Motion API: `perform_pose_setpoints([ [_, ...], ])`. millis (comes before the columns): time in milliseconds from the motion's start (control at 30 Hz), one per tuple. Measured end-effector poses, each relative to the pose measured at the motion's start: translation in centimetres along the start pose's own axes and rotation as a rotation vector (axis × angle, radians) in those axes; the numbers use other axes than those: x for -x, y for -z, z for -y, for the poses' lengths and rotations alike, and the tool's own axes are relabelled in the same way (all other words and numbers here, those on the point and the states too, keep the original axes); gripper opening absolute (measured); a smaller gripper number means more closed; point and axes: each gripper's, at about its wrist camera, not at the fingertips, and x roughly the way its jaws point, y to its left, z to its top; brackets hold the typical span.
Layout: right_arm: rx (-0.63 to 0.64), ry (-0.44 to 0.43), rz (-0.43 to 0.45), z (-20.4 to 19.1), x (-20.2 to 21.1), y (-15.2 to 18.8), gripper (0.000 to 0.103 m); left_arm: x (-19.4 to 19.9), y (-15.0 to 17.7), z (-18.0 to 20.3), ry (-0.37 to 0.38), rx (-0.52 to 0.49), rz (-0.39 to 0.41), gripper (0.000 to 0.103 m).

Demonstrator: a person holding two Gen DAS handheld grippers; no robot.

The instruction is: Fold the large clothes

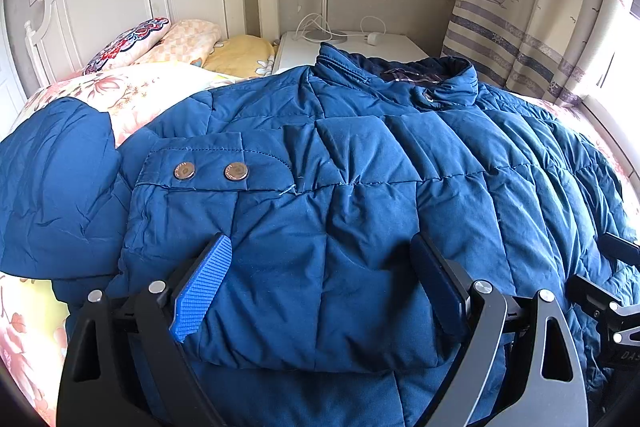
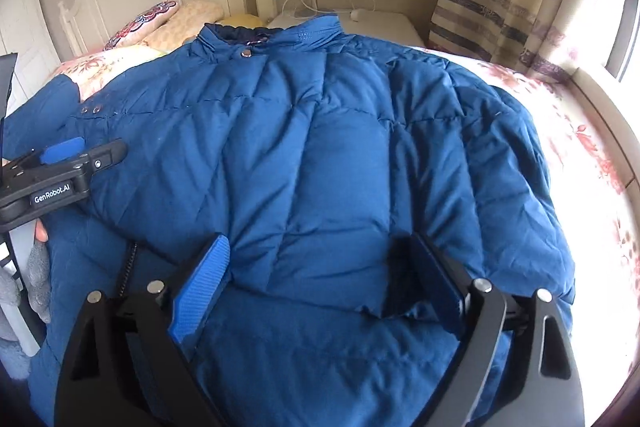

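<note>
Two pillows (image 1: 132, 43), nightstand (image 1: 360, 47) behind jacket (image 1: 340, 167)

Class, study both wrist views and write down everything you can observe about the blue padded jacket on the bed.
The blue padded jacket is quilted in stitched panels, the fabric smooth and puffy. It lies spread flat on the floral bedspread, collar toward the nightstand and showing a dark lining. A sleeve cuff tab with two metal snaps lies folded across the front. The left hand-held gripper and right hand-held gripper, both open, each straddle a bulge of fabric near the hem.
</note>
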Motion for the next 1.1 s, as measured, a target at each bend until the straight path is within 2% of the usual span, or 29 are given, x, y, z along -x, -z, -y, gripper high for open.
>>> perform_pose_setpoints([
  [133,-0.015,0.032,0.017,-0.6,1.2,-0.3,0.089,0.1,-0.1,-0.2,0.015,0.011,0.005,0.087],
  [200,-0.024,-0.005,0.079,-1.6,2.7,-1.1,0.089,0.3,-0.1,-0.3,0.022,0.017,0.009,0.087],
  [267,0.008,-0.003,0.143,-3.2,3.5,-2.4,0.090,0.8,0.0,-0.6,0.029,0.033,0.018,0.087],
  [300,0.017,-0.007,0.146,-3.8,3.3,-2.8,0.090,1.4,0.2,-1.1,0.040,0.050,0.019,0.087],
  [333,0.024,-0.011,0.140,-4.2,2.7,-3.3,0.090,2.0,0.6,-1.4,0.057,0.063,0.022,0.087],
  [400,0.045,0.040,0.062,-4.7,0.0,-3.5,0.090,3.8,1.4,-2.8,0.093,0.094,0.032,0.087],
  [467,0.033,0.026,-0.002,-4.4,-2.6,-2.7,0.092,6.5,2.6,-5.7,0.127,0.155,0.073,0.087],
  [567,-0.006,-0.023,0.024,-3.5,-2.6,-2.5,0.093,10.4,4.0,-13.0,0.163,0.351,0.169,0.087],
  [600,-0.005,-0.025,0.022,-3.5,-2.7,-2.5,0.093,11.7,4.5,-17.3,0.188,0.482,0.204,0.087],
  [733,-0.002,-0.024,0.024,-3.6,-2.6,-2.6,0.094,14.4,6.2,-29.8,0.260,0.872,0.309,0.086],
  [833,-0.007,-0.033,0.026,-3.7,-2.5,-2.4,0.094,15.1,7.3,-36.9,0.293,1.096,0.379,0.086],
  [933,-0.007,-0.037,0.026,-3.6,-2.5,-2.4,0.095,13.0,7.1,-41.4,0.324,1.258,0.334,0.086],
  [1033,-0.007,-0.037,0.027,-3.6,-2.5,-2.4,0.095,10.4,6.6,-44.2,0.302,1.374,0.285,0.086],
  [1100,-0.009,-0.039,0.028,-3.6,-2.5,-2.4,0.095,10.0,6.4,-45.0,0.274,1.431,0.328,0.078],
])
